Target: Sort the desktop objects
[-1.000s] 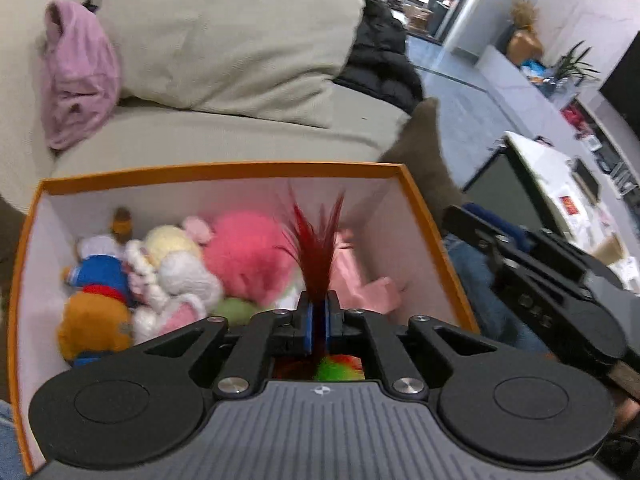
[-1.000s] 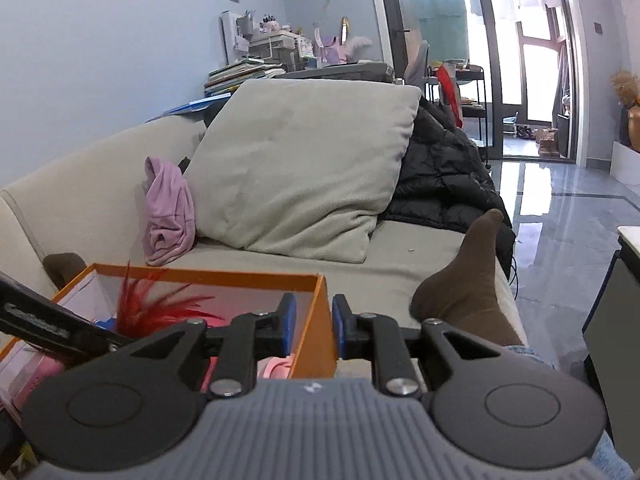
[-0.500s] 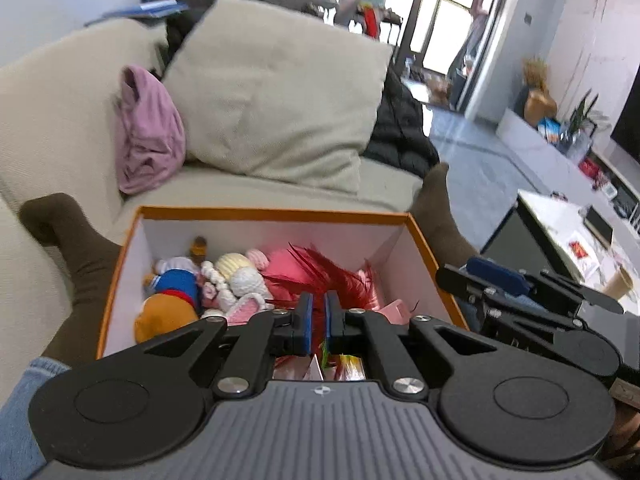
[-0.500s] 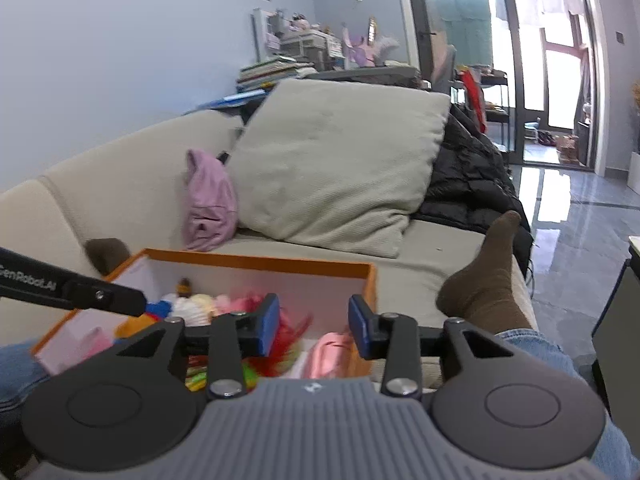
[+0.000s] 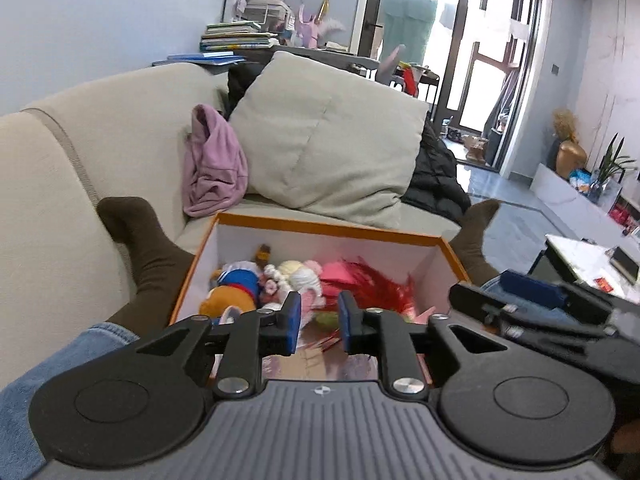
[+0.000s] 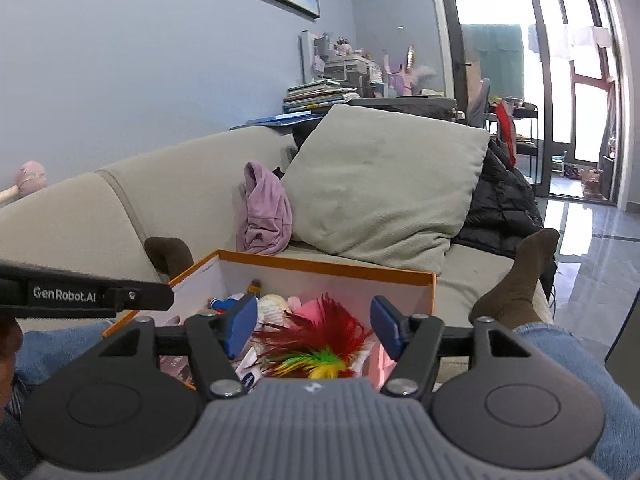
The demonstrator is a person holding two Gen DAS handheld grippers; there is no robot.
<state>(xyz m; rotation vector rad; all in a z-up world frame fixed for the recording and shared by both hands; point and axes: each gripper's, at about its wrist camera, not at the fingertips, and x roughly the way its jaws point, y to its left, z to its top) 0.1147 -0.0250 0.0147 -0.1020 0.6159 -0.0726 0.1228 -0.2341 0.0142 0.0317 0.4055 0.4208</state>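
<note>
The orange box (image 5: 328,227) sits on the person's lap on the sofa (image 5: 120,120), between two feet in brown socks. Its walls are white inside. In the box lie soft toys: a little doll in blue and orange (image 5: 236,286) by the left wall of the box, a white woolly toy (image 5: 298,276) just beside it, and something pink (image 5: 340,272) near the back wall of the box. A red feather toy (image 6: 320,328) lies toward the right wall of the box, and its near end is green and yellow (image 6: 316,360).

The left gripper (image 5: 319,320) hangs above the near side of the box. Its blue fingers (image 5: 294,312) are a little way apart and nothing is between them. The right gripper (image 6: 314,326) also hangs above the near side of the box. Its blue fingers (image 6: 242,318) are spread wide, and they hold nothing. The feather toy shows in the gap between them, lower down in the box, not touched.

Behind the box a big grey cushion (image 6: 384,184) leans on the sofa back. A purple cloth (image 6: 266,212) lies just beside the cushion, on the left of it. A black jacket (image 6: 500,208) is on the other side of the cushion
</note>
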